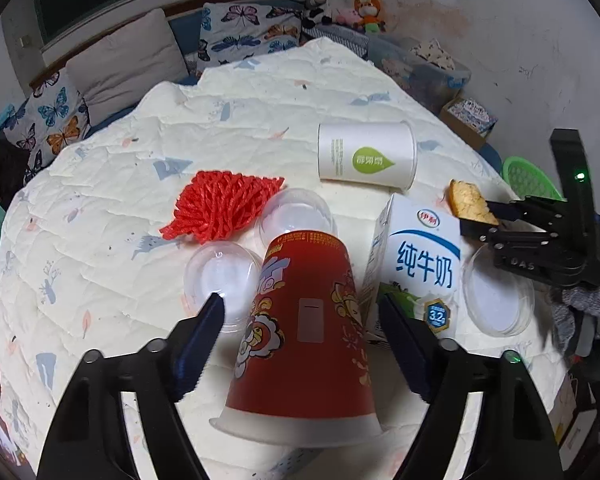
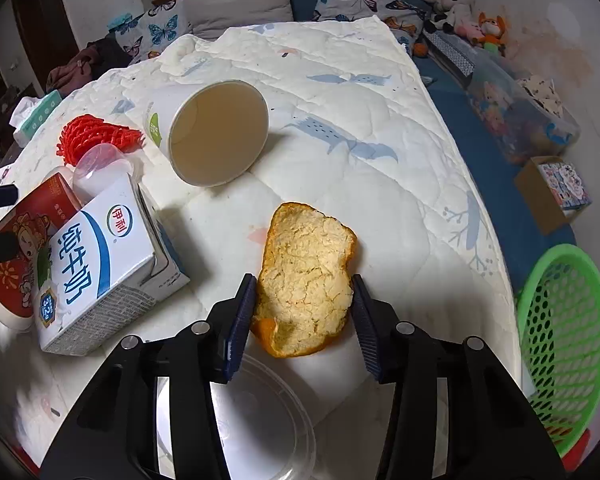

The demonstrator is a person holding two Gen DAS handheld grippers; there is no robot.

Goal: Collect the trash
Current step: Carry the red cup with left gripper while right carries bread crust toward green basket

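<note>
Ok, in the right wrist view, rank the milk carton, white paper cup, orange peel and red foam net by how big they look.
1. Milk carton, though it lies nearer the camera.
2. White paper cup and orange peel: too alike to rank.
3. Red foam net, smallest; farther off and partly hidden.

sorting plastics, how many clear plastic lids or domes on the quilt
3: one dome beside the red net, one left of the red cup, one flat lid right of the milk carton.

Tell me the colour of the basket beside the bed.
Bright green basket, best seen in the right wrist view.
</note>
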